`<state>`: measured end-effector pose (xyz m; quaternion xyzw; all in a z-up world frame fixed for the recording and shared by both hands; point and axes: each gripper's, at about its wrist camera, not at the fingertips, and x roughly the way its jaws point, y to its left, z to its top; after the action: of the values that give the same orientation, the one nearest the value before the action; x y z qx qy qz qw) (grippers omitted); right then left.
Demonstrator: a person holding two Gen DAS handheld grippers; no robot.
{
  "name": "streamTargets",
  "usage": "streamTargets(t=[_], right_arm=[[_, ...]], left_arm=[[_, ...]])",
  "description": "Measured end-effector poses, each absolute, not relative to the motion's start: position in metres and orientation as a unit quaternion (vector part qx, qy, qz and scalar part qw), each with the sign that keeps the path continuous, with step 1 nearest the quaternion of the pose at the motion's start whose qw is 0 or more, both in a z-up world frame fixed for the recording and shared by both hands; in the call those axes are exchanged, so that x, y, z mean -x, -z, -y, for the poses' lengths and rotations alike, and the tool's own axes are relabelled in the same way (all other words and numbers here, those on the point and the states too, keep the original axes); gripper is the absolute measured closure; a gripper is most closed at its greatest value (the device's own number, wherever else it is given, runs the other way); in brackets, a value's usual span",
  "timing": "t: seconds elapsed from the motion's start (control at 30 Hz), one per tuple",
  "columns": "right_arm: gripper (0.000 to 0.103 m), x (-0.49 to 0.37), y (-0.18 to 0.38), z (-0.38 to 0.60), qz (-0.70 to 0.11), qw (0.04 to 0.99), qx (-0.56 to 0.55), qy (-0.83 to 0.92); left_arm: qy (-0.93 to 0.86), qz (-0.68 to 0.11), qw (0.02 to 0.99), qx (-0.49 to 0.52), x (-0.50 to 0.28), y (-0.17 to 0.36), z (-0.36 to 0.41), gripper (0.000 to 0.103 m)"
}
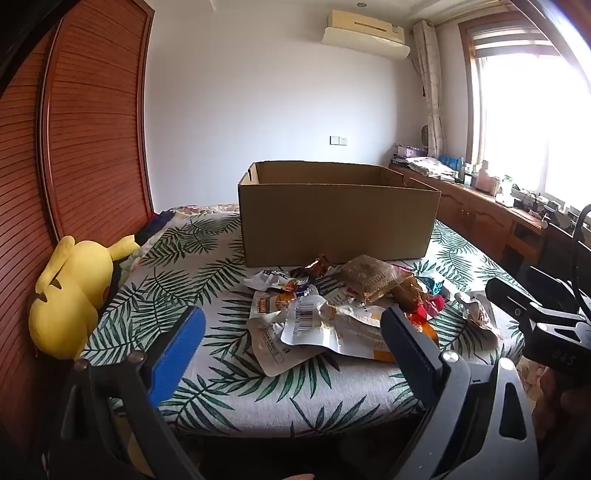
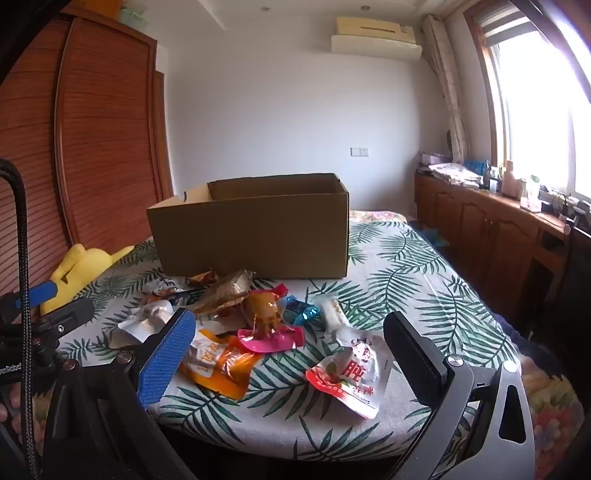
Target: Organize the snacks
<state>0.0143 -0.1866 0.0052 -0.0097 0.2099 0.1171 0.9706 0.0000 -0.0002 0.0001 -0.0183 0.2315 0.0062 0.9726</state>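
Open cardboard box (image 1: 338, 218) behind snack pile (image 1: 354, 310), yellow plush (image 1: 70, 291) at left, left gripper (image 1: 291, 339) w/ jaws apart

A yellow plush toy (image 1: 70, 295) lies at the left edge of the bed (image 1: 207, 369), against the slatted wooden wardrobe (image 1: 92, 129); the bed wears a white cover printed with green palm leaves. High on the white far wall hangs an air conditioner (image 1: 365, 33), with a light switch (image 1: 338, 140) lower down. Under the bright window (image 1: 532, 122) on the right runs a wooden cabinet (image 1: 476, 210), its top cluttered with bottles and papers.
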Motion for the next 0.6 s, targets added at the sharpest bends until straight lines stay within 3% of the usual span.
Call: streamTargets(t=[0.6], right_arm=[[0.000,-0.0145,-0.0056,0.1866,-0.205,0.972,0.008,-0.116]], left_arm=[[-0.005,-0.232,0.973,0.019,0.0025,0.0020,0.0017,0.006]])
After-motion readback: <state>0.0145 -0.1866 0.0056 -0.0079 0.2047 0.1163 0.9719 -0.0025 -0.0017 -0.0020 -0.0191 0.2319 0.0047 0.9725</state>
